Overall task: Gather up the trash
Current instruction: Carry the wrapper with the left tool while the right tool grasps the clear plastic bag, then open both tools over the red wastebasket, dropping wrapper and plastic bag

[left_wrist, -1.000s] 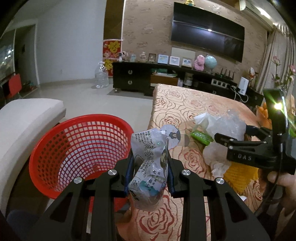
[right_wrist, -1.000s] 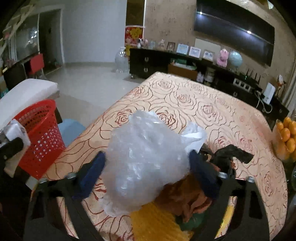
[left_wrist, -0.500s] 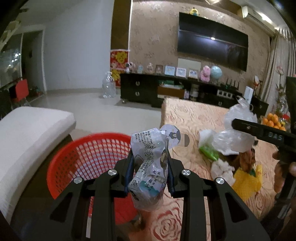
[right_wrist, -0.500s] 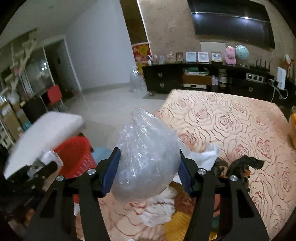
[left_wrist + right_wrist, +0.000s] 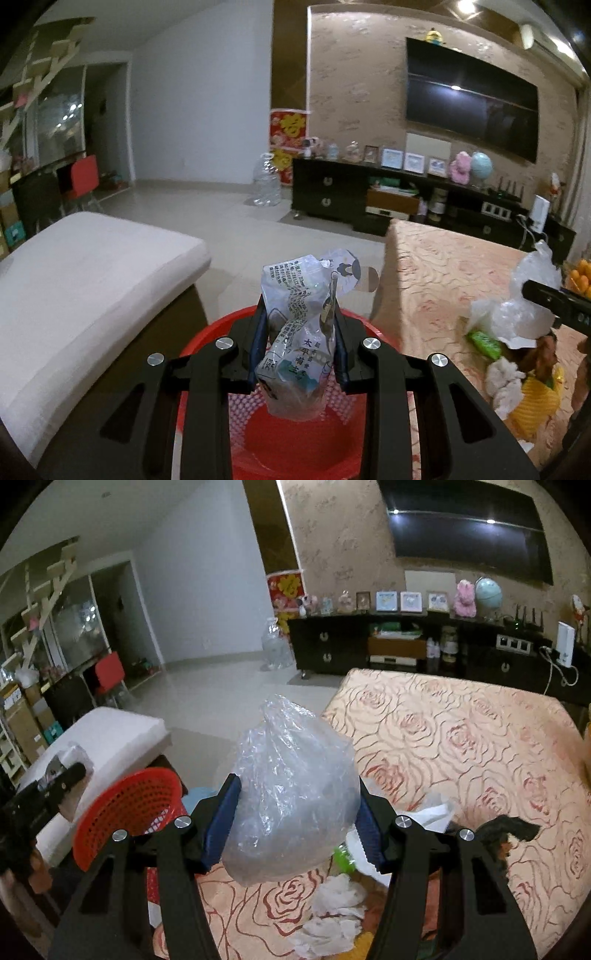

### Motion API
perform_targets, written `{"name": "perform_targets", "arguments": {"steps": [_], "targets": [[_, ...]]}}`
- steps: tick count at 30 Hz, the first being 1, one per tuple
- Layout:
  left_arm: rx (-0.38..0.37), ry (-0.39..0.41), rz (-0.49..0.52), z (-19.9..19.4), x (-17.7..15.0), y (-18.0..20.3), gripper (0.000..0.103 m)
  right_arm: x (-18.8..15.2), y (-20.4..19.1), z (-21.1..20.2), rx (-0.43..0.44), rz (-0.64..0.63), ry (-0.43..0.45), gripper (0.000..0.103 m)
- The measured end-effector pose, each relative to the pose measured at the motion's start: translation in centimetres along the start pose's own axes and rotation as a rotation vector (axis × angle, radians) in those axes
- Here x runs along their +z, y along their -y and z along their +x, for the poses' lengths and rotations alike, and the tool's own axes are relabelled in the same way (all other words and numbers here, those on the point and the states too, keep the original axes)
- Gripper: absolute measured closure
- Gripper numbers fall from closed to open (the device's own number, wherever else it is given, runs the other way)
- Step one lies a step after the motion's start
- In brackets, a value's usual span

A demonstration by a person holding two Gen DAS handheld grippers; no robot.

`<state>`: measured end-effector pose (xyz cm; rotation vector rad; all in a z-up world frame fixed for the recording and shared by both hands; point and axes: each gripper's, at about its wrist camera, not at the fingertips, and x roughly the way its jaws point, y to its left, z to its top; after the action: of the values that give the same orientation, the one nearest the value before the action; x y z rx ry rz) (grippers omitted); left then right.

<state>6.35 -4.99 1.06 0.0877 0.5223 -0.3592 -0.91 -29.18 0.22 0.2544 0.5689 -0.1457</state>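
My left gripper (image 5: 300, 350) is shut on a crumpled silver snack wrapper (image 5: 301, 332) and holds it right above the red mesh basket (image 5: 295, 443). My right gripper (image 5: 297, 823) is shut on a clear plastic bag (image 5: 291, 801), lifted above the table. The basket also shows in the right wrist view (image 5: 125, 808), at the table's left edge, with my left gripper (image 5: 55, 779) over it. Leftover trash lies on the rose-patterned tablecloth (image 5: 461, 738): white tissues (image 5: 332, 919), a green wrapper (image 5: 343, 856), a yellow net (image 5: 532, 398) and dark scraps (image 5: 509, 830).
A white cushioned seat (image 5: 85, 280) stands left of the basket. A dark TV cabinet (image 5: 369, 195) with a TV (image 5: 469, 110) above it lines the far wall. Oranges (image 5: 580, 277) sit at the table's right edge. A large water bottle (image 5: 266, 184) stands on the floor.
My left gripper has moved left with the wrapper, from over the table edge to right above the basket. My right gripper has lifted the plastic bag up off the trash pile.
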Motion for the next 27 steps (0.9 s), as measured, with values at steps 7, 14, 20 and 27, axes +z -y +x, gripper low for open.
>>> {"name": "perform_targets", "arguments": {"steps": [7,14,20,27], "targets": [[0.033,-0.018,-0.010,0.5,0.0,-1.9,0.075,0.6,-3.4,1.4,0.073,-0.050,-0.027,0.046],[0.071,-0.067,-0.037,1.4,-1.2,-3.8,0.075,2.2,-8.7,3.2,0.181,-0.136,-0.039,0.046],[0.092,-0.112,-0.046,2.3,-2.0,-4.7,0.075,1.0,-10.7,5.3,0.235,-0.164,-0.090,0.046],[0.097,-0.152,-0.043,3.0,-2.6,-4.9,0.073,-0.1,-12.8,6.6,0.284,-0.176,-0.144,0.046]]}}
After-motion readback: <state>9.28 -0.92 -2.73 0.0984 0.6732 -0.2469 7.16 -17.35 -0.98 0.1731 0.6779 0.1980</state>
